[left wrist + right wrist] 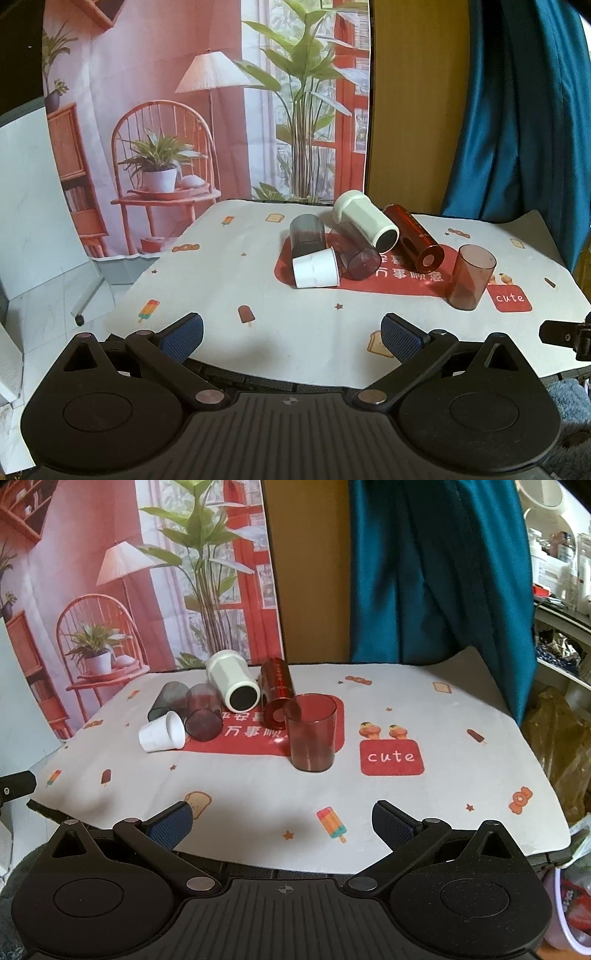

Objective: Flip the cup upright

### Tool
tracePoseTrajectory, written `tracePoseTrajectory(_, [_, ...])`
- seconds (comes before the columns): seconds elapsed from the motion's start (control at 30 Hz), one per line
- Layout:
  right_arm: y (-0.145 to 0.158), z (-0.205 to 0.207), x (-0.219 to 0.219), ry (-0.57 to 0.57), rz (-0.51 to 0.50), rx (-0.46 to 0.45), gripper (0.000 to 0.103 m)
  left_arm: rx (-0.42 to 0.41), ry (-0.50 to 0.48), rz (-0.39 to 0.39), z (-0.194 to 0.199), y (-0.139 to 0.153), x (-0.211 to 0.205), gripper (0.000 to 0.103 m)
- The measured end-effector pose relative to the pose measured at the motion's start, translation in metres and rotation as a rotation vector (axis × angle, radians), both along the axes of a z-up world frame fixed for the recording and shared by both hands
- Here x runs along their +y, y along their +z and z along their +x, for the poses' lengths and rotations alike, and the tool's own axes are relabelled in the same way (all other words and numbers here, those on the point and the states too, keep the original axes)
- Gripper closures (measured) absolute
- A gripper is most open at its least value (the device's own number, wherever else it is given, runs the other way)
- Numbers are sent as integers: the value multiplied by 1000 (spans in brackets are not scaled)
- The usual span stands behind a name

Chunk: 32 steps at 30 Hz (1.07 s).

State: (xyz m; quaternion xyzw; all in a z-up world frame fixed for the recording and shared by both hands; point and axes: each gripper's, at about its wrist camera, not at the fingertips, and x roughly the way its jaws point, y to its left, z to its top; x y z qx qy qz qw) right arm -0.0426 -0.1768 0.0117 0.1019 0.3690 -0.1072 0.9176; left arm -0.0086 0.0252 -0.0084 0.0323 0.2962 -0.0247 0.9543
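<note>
Several cups sit on the table. A red see-through cup (312, 733) stands upright, mouth up; it also shows in the left wrist view (470, 277). The others lie on their sides: a small white cup (317, 267) (162, 734), a grey see-through cup (306, 232) (168, 699), a dark purple cup (356, 251) (203, 714), a cream cup (365, 218) (232, 681) and a dark red cup (413, 236) (277, 694). My left gripper (291, 334) and right gripper (282, 821) are both open and empty, near the table's front edge.
A white printed tablecloth (258, 797) with a red patch covers the table. A printed backdrop (184, 110) and a blue curtain (436, 572) hang behind. Cluttered shelves (557, 554) and bags stand at the right. The tip of the right gripper shows in the left wrist view (565, 334).
</note>
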Motion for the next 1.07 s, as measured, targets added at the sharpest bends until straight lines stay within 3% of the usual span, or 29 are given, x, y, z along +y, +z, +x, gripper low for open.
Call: tracePoseTrajectory(1.07, [4, -6, 1, -3, -4, -27, 0, 22, -13, -5, 0, -2, 2, 0])
